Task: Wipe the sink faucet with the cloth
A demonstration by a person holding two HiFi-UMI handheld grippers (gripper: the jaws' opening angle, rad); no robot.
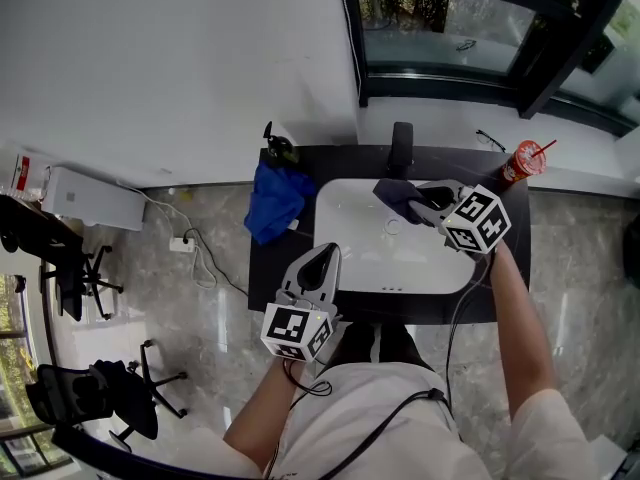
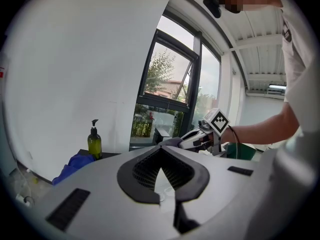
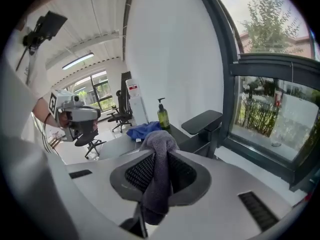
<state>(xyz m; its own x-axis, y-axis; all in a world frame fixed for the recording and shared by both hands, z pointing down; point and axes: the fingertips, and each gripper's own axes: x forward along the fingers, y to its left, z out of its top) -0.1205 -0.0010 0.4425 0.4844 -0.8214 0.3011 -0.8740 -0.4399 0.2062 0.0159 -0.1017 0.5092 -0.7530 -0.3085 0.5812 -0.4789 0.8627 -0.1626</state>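
Observation:
A black faucet (image 1: 402, 146) stands at the back rim of the white sink (image 1: 345, 258). My right gripper (image 1: 420, 198) hovers over the basin's back right, just in front of the faucet, shut on a dark grey cloth (image 1: 396, 194). In the right gripper view the cloth (image 3: 159, 176) hangs down between the jaws, and the faucet's flat spout (image 3: 202, 121) lies close ahead, slightly to the right. My left gripper (image 1: 326, 256) is held over the basin's front left edge, shut, with nothing in it (image 2: 161, 151).
A blue cloth (image 1: 275, 200) and a green soap bottle (image 1: 278, 148) sit on the black counter (image 1: 505, 268) left of the basin. A red cup with a straw (image 1: 520, 163) stands at the counter's back right. The window sill runs behind the faucet.

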